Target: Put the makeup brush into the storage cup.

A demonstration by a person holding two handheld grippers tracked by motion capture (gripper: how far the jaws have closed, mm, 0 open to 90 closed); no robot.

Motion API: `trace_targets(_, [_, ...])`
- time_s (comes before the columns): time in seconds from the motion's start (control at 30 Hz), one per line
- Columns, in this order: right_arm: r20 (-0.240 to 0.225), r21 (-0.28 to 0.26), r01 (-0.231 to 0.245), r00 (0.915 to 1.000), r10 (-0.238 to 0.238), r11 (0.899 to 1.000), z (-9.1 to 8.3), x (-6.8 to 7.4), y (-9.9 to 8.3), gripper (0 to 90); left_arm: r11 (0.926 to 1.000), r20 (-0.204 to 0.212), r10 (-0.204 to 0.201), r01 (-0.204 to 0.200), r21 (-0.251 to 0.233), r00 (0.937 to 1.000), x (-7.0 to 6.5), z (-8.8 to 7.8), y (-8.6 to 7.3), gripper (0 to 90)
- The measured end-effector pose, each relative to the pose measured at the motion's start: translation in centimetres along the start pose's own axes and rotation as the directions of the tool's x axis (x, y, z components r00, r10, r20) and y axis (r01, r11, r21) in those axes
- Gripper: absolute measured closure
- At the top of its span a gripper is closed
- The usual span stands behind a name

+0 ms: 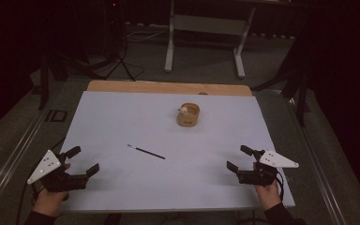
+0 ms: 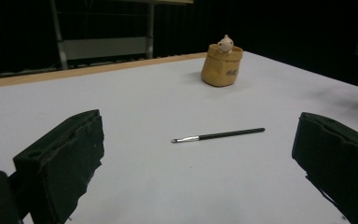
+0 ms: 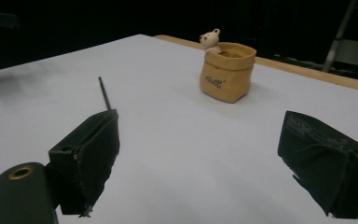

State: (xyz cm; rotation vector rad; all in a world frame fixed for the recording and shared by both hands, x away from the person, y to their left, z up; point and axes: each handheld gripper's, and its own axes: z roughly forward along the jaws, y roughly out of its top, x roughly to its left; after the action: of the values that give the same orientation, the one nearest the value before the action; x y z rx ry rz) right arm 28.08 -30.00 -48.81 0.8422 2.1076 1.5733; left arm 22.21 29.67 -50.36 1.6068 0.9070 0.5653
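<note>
- Left gripper [image 1: 80,161], black two-jaw with a grey three-cornered plate on top, sat at the near-left corner of the table; jaws spread wide, nothing between them.
- Right gripper [image 1: 240,158], same build, sat near the near-right corner; jaws also spread wide and empty.
- Both were held by the person's hands coming in from the near edge, low over the surface; contact with it couldn't be told.
- Thin black-handled paintbrush with a silver ferrule [image 1: 146,152] lay flat on the pale blue-white table sheet [image 1: 122,117], roughly mid-table, between the two grippers and well apart from both.
- In the left gripper view the brush [image 2: 218,135] lay crosswise ahead of the jaws, bristle end toward that view's left.
- In the right gripper view only its handle end [image 3: 104,93] showed, above the left-hand jaw; the rest was hidden behind that jaw.
- Small tan fabric pouch with rolled rim [image 1: 188,115] stood upright farther back, past the brush and not touching it.
- A small white bear-like figure [image 2: 225,44] poked out of the pouch's top.
- Bare wooden strip of tabletop [image 1: 168,86] showed beyond the sheet's far edge.
</note>
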Motion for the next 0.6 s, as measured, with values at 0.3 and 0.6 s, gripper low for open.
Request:
trace_targets(0.3, [-0.014,0.008,0.010,0.9998,-0.010,1.000,0.15,0.37,0.15,12.7,0.9998,0.018,-0.005,0.004,0.021,0.9998,-0.02,0.38,-0.24,2.0])
trace_targets(0.6, [-0.001,0.003,0.026,0.9997,-0.026,1.000,0.05,0.56,0.38,12.8,0.9997,0.026,-0.006,0.005,0.025,0.9997,-0.14,0.43,-0.18,2.1])
